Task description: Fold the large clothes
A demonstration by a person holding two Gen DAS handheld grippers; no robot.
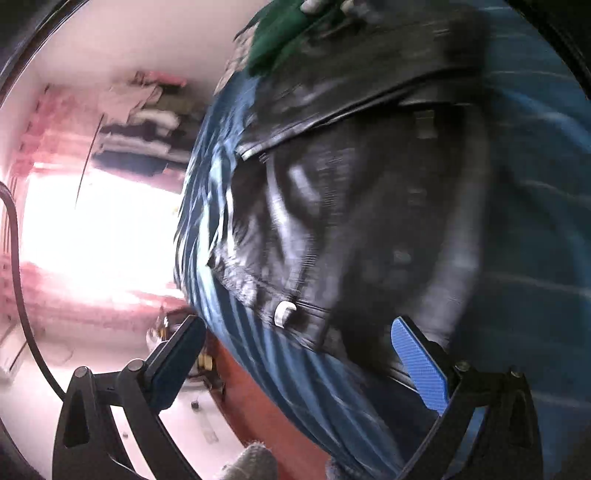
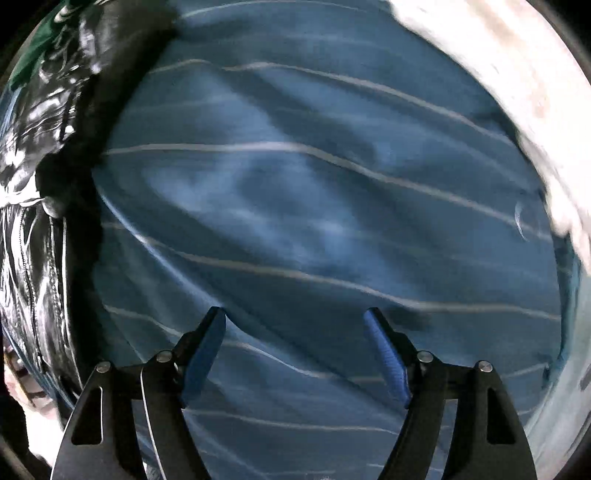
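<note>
A black shiny leather jacket [image 1: 354,206] lies on a blue bedsheet with thin white stripes [image 1: 535,258]. Its collar and a white zip tab [image 1: 283,313] show in the left wrist view, blurred by motion. My left gripper [image 1: 295,328] is open and empty, held over the jacket's lower edge. In the right wrist view the jacket [image 2: 40,206] lies at the far left edge. My right gripper [image 2: 295,321] is open and empty over the bare striped sheet [image 2: 314,206], to the right of the jacket.
A green garment [image 1: 284,33] lies beyond the jacket's collar. The bed's reddish side [image 1: 266,398] drops to a pale floor at the left. A bright window and shelves with folded clothes [image 1: 144,122] stand beyond. A white fabric edge [image 2: 517,85] borders the sheet at upper right.
</note>
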